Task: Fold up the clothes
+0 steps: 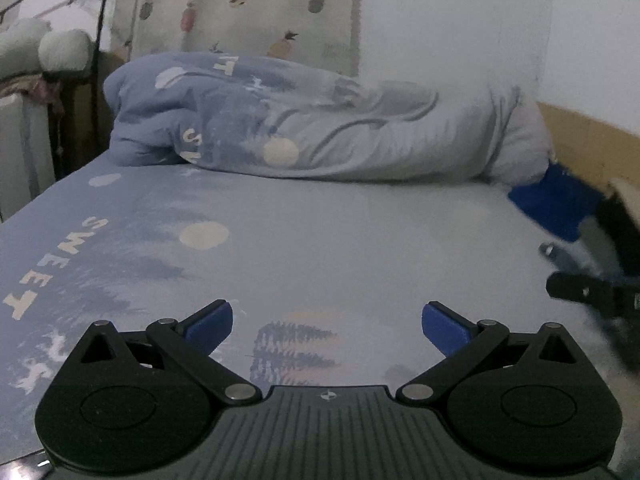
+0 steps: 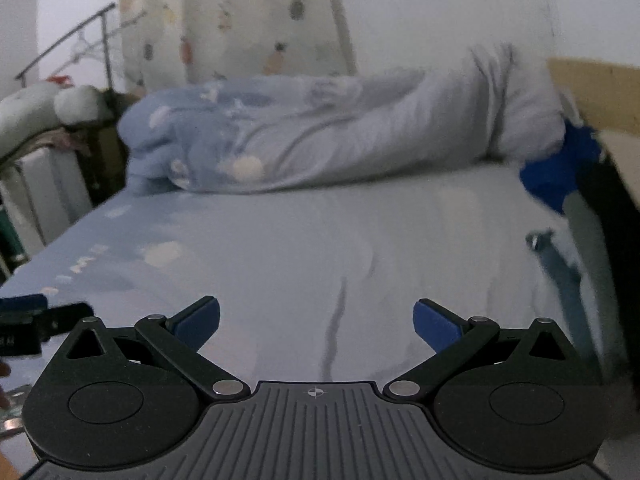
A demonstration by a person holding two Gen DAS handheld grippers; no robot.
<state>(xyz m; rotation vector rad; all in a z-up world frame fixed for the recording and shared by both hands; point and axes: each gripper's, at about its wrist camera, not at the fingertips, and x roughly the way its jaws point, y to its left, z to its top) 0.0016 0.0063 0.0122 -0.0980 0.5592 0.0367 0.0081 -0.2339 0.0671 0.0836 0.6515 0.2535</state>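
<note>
A dark blue garment (image 1: pixel 556 204) (image 2: pixel 560 176) lies bunched at the right edge of the bed, beside the rolled quilt. Just in front of it a grey-blue strap with a metal ring (image 1: pixel 558 254) (image 2: pixel 550 258) rests on pale cloth; what it belongs to is blurred. My left gripper (image 1: pixel 327 312) hovers open over the printed bed sheet (image 1: pixel 280 240), nothing between its blue pads (image 1: pixel 212 322). My right gripper (image 2: pixel 316 306) is open too, over the plain part of the sheet (image 2: pixel 320 240). Both are well short of the garment.
A light blue quilt (image 1: pixel 280 128) (image 2: pixel 320 132) lies rolled across the far end of the bed. A wooden board (image 1: pixel 588 148) (image 2: pixel 592 92) stands at the right. Shelves and a rack (image 2: pixel 64 128) border the left. The other gripper's black frame shows at the right edge (image 1: pixel 592 294) and the left edge (image 2: pixel 36 322).
</note>
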